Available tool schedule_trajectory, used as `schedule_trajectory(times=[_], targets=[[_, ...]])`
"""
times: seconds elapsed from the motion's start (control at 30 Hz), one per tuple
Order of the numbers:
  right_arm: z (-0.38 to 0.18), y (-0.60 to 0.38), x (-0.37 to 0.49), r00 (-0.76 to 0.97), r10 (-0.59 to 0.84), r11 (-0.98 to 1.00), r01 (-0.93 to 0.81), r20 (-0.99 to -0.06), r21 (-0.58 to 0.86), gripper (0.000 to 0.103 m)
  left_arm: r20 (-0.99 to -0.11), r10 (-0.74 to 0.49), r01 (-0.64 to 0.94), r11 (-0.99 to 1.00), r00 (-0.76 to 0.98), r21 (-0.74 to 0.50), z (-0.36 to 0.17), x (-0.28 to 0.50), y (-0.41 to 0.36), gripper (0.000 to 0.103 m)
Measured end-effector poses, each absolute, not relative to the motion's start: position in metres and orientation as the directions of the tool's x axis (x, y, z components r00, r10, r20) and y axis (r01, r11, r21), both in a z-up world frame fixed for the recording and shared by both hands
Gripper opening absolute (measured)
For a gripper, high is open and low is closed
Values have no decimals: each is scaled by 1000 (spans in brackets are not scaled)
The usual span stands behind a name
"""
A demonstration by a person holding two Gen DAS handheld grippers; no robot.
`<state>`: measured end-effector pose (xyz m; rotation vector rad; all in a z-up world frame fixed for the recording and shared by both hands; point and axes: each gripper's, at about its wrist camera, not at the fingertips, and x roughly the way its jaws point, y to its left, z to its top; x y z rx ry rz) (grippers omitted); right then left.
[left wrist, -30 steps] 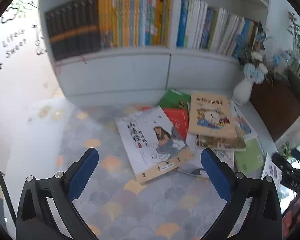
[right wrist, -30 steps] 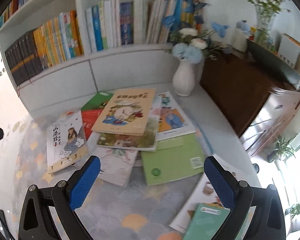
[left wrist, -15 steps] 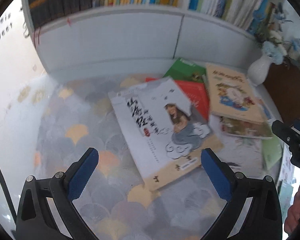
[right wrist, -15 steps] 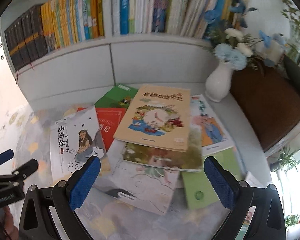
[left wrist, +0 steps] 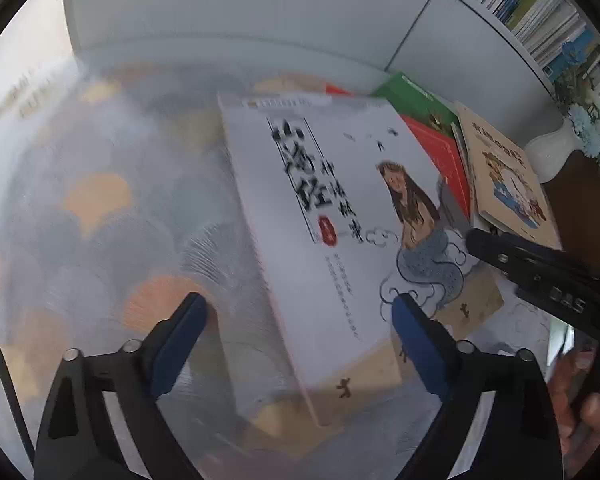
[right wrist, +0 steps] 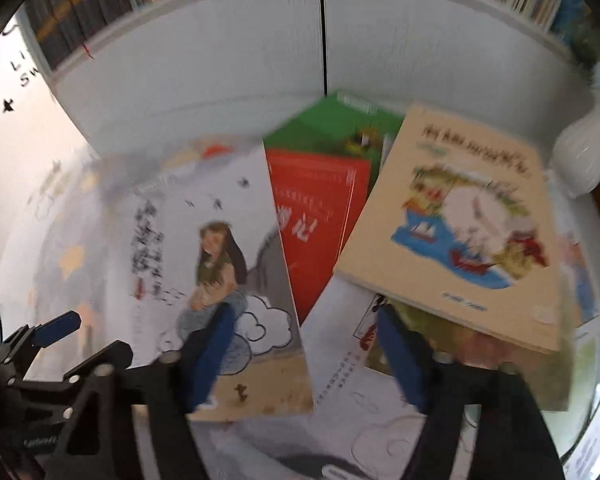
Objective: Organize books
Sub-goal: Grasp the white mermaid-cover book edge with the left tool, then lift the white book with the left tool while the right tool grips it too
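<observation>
I have dropped both grippers close over the white book [left wrist: 340, 216] lying on the patterned mat [left wrist: 96, 200] beside the pile, and the left gripper [left wrist: 300, 316] and right gripper [right wrist: 304, 328] have just been closing partway, both empty, so I judge a grab is near.

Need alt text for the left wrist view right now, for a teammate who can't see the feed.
The left gripper, jaws apart and just closing, hangs over the near corner of a white book with a long-haired figure lying on a scallop-patterned mat, pads not visibly touching it. The right gripper reaches in from the right; red, green and tan books lie beyond.
</observation>
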<state>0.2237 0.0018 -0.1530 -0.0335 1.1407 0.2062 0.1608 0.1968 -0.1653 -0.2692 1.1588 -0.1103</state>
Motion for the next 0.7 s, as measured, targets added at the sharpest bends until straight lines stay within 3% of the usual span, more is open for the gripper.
schedule_trajectory(times=[0.1, 0.43, 0.7], targets=[[-168, -1, 230, 359, 165, 980, -162, -919, 112, 53, -885, -220, -24, 968, 410, -251, -164, 159, 191, 78], [-167, 10, 206, 298, 294, 947, -220, -908, 234, 53, -871, -286, 41, 955, 399, -295, -157, 140, 179, 77], [-173, -13, 127, 162, 351, 922, -232, -922, 310, 53, -907, -303, 148, 951, 294, -270, -159, 61, 163, 77]])
